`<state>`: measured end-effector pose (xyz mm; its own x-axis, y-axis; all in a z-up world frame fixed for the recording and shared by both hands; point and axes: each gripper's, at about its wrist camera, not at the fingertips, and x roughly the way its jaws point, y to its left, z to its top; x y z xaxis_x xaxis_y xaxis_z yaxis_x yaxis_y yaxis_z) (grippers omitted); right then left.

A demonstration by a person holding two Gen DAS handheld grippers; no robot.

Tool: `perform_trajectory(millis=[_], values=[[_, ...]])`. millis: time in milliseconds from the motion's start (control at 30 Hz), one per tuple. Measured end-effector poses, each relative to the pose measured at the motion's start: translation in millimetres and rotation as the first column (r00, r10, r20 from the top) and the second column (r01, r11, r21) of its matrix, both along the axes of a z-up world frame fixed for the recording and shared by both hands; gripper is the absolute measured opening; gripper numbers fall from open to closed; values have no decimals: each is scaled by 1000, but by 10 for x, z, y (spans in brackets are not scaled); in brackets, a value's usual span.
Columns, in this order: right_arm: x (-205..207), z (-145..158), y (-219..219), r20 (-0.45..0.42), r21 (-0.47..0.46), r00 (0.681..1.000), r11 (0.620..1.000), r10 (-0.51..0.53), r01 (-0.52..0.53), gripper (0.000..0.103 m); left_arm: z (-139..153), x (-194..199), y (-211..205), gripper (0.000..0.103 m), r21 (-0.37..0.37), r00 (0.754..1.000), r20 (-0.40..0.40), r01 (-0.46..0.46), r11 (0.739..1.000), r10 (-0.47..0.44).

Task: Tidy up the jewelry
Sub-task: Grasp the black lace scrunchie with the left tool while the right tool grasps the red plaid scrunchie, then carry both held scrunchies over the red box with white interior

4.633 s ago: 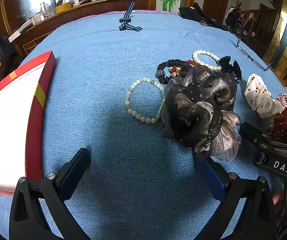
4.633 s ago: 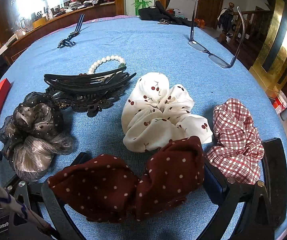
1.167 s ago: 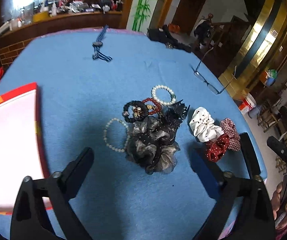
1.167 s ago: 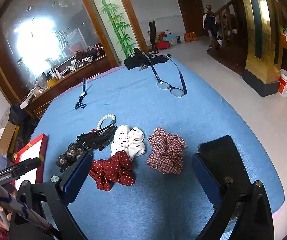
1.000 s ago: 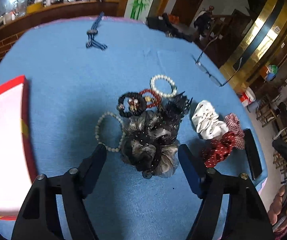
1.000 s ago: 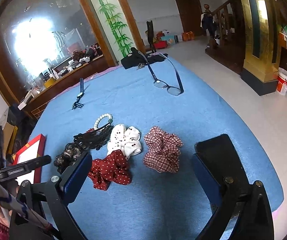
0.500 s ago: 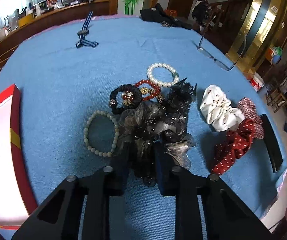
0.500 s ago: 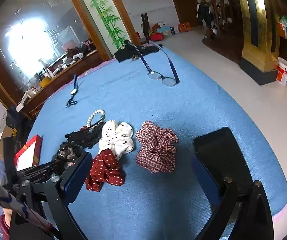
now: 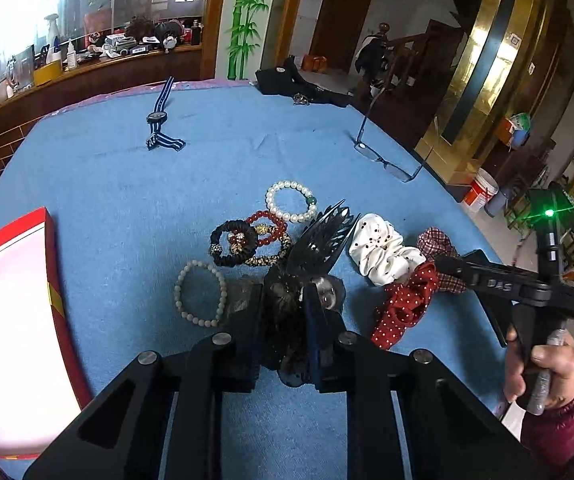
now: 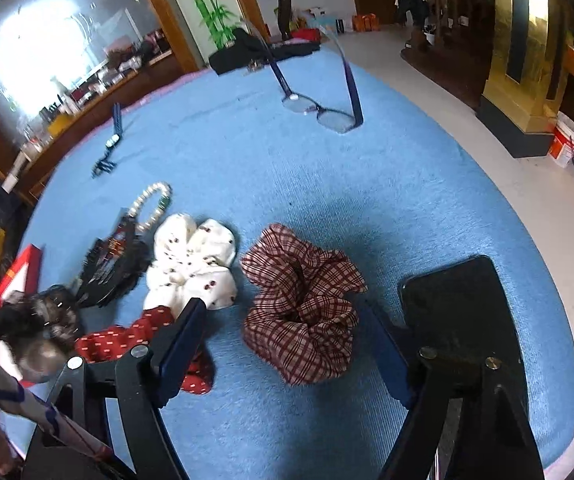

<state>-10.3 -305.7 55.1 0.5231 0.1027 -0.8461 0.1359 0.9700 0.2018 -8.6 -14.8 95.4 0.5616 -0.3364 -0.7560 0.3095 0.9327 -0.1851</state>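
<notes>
My left gripper [image 9: 283, 296] is shut on a dark gauze hair flower [image 9: 287, 320] and holds it just above the blue tablecloth [image 9: 127, 208]. A black comb clip [image 9: 323, 236] sticks up behind the flower. My right gripper [image 10: 283, 304] straddles a red plaid scrunchie [image 10: 299, 308]. Its jaws are closing, and the pads stand apart from the fabric. Left of it lie a white dotted scrunchie [image 10: 191, 256] and a red dotted scrunchie [image 10: 127, 336]. Beyond the flower are a pearl bracelet [image 9: 269, 200], a red bead bracelet [image 9: 267, 218], a black hair tie [image 9: 217, 236] and a pale bead bracelet [image 9: 177, 294].
A red box with a white inside [image 9: 53, 280] lies open at the left edge. Glasses [image 10: 319, 110] and a striped watch [image 9: 157, 118] lie farther back. A black phone [image 10: 459, 300] rests right of the plaid scrunchie. A hand [image 9: 543, 364] holds the right gripper.
The left jaws went from wide open to shut on the gauze flower and then rose slightly with it. The right gripper came down over the plaid scrunchie, its jaws narrowing.
</notes>
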Motion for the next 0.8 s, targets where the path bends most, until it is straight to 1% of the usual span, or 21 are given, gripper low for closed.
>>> perform_trajectory(millis=[33, 100, 167, 200, 233, 267, 300, 333, 433, 567, 667, 700, 733, 800], values=[[18, -29, 35, -7, -32, 1000, 999, 6, -6, 82, -9, 1, -8, 17, 5, 1000, -1, 4, 1000, -3], [33, -67, 51, -16, -55, 1000, 998, 14, -15, 80, -61, 19, -23, 17, 23, 1000, -12, -2, 1000, 2], [50, -117, 59, -34, -82, 999, 996, 16, -18, 67, -122, 18, -36, 18, 37, 1000, -26, -1, 999, 2], [54, -140, 62, -43, -95, 999, 995, 20, -24, 57, -150, 24, -43, 20, 41, 1000, -26, -4, 999, 5], [56, -156, 61, -46, -98, 999, 995, 21, -26, 48, -179, 27, -59, 26, 53, 1000, -27, -7, 999, 9], [49, -171, 51, -49, -102, 999, 994, 21, -26, 44, -206, 23, -72, 30, 64, 1000, -26, -7, 998, 8], [33, -172, 34, -46, -101, 999, 995, 19, -24, 32, -233, 16, -78, 36, 74, 1000, -27, -6, 997, 9], [20, -162, 22, -40, -96, 999, 995, 18, -22, 23, -261, 14, -89, 41, 82, 999, -31, -7, 997, 9], [-46, -94, -38, -4, -74, 1000, 997, 4, -5, 19, -351, 8, -108, 43, 111, 999, -39, -5, 994, 10], [-182, 87, -108, 62, -44, 998, 999, -17, 20, 18, -502, -5, -107, 43, 130, 998, -68, 1, 992, 8], [-303, 268, -109, 121, -21, 993, 1000, -14, 17, 18, -634, -44, -85, 43, 145, 996, -86, 3, 989, 10], [-329, 321, -94, 138, -12, 990, 1000, -10, 11, 18, -661, -56, -78, 40, 145, 996, -89, 4, 989, 9], [-364, 374, -77, 154, -4, 988, 1000, -5, 6, 19, -689, -77, -69, 28, 143, 996, -91, 7, 990, 6], [-427, 493, -28, 185, 3, 983, 1000, 9, -10, 19, -700, -111, -45, 19, 138, 997, -81, -6, 990, 18]])
